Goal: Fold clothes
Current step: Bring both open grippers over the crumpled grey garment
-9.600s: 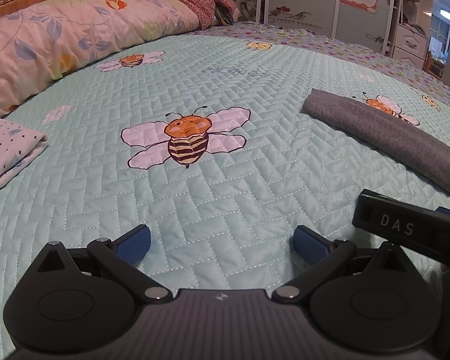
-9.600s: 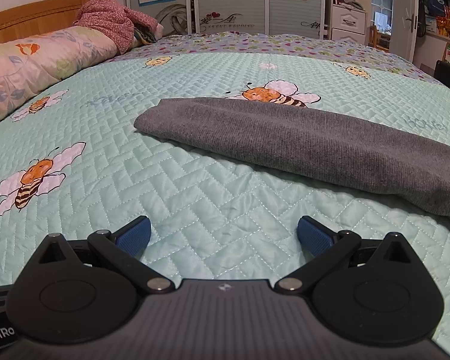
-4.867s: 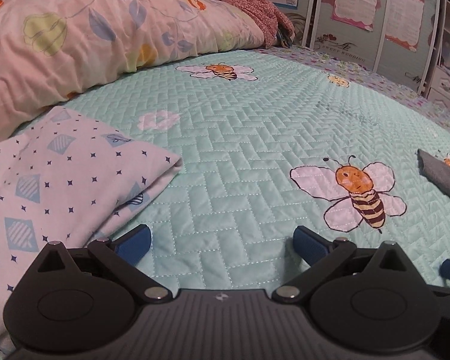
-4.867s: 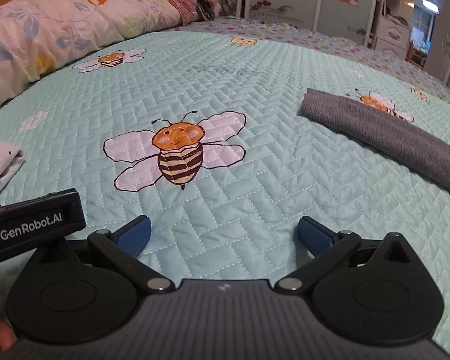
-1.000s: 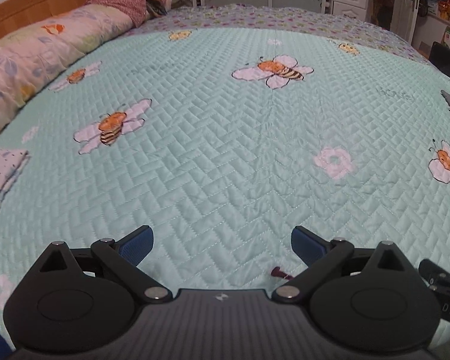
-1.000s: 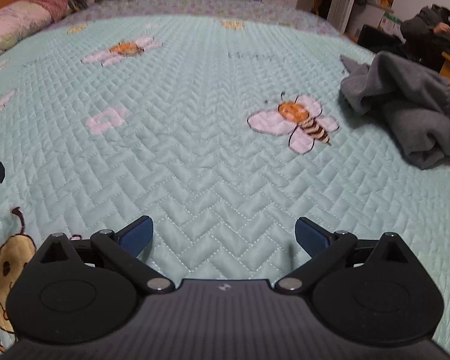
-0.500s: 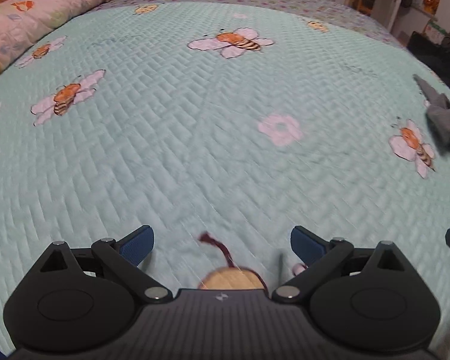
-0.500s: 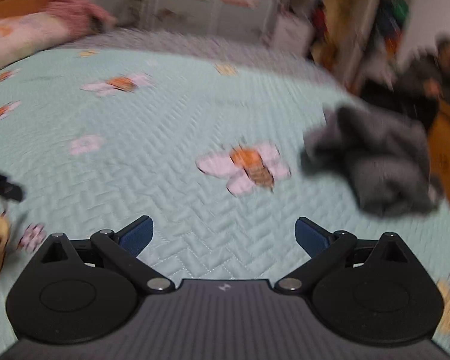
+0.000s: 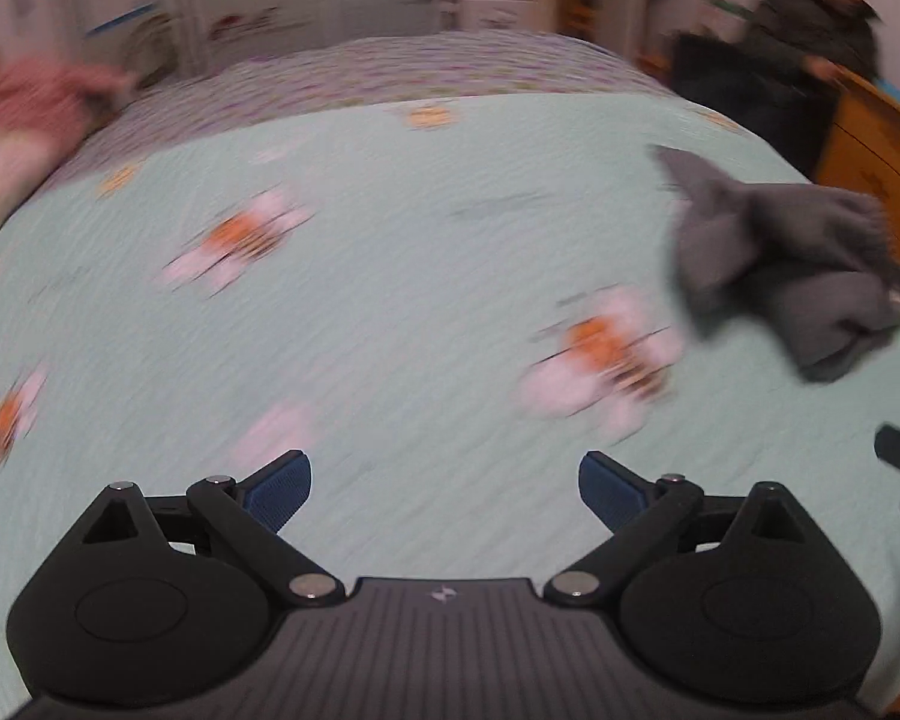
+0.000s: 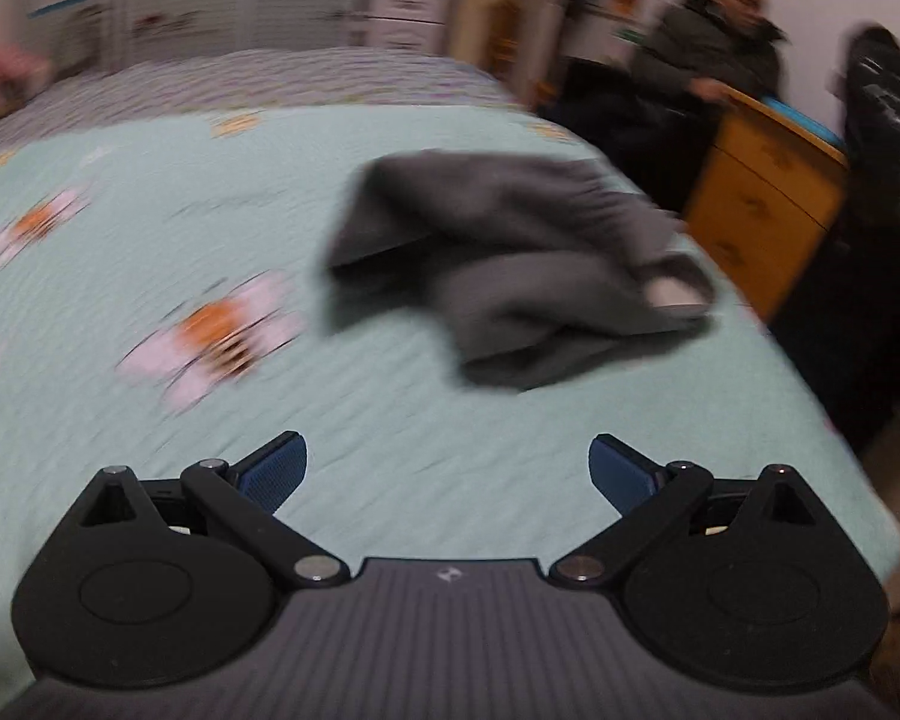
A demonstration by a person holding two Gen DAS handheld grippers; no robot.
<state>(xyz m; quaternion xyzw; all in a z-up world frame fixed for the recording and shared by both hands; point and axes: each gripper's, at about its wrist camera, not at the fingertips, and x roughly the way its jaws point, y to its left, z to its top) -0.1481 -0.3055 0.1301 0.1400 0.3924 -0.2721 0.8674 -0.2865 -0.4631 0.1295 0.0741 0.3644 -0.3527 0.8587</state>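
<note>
I see a crumpled dark grey knitted garment [image 10: 528, 276] lying on the pale green quilted bedspread with bee pictures [image 10: 150, 228], near the far right corner of the bed. From my right gripper [image 10: 448, 468] it lies at about 12 o'clock, a little toward 1. From my left gripper [image 9: 445, 489] the same garment [image 9: 786, 264] is at about 2 o'clock and clearly farther. Both grippers are spread wide and carry nothing. The heap seems to stretch from upper left to lower right, but the blur makes this uncertain. I judge the right gripper is nearer and should reach first.
</note>
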